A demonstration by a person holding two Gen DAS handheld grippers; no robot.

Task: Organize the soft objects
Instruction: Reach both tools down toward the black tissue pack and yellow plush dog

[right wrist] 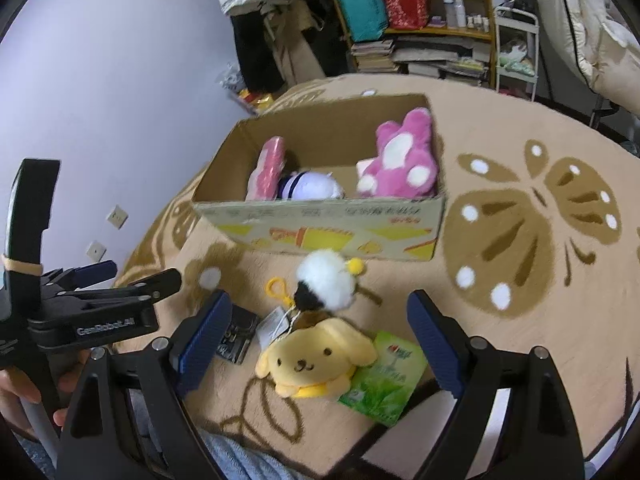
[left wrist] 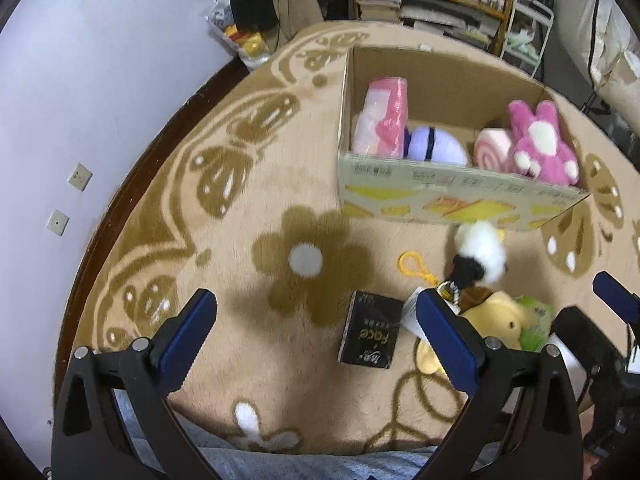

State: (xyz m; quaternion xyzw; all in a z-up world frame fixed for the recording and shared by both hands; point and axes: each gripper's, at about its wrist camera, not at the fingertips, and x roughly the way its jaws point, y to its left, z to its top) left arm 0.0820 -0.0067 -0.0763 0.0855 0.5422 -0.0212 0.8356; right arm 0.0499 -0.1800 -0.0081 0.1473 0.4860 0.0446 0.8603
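A cardboard box (left wrist: 452,196) (right wrist: 320,220) on the rug holds a pink rabbit plush (left wrist: 540,144) (right wrist: 404,160), a purple-white plush (left wrist: 436,144) (right wrist: 316,188), a pink roll (left wrist: 492,148) and a pink packet (left wrist: 384,116) (right wrist: 268,168). In front of it lie a white-and-black bee plush (left wrist: 480,252) (right wrist: 326,280) and a yellow dog plush (left wrist: 500,320) (right wrist: 316,356). My left gripper (left wrist: 316,320) is open above the rug, left of the toys. My right gripper (right wrist: 320,336) is open, its fingers on either side of the yellow dog, above it.
A black packet (left wrist: 370,330) (right wrist: 236,332) and a green packet (left wrist: 534,320) (right wrist: 384,376) lie beside the dog. A yellow clip ring (left wrist: 412,266) (right wrist: 276,286) lies by the bee. A wall stands at left, shelves (right wrist: 412,20) behind the rug.
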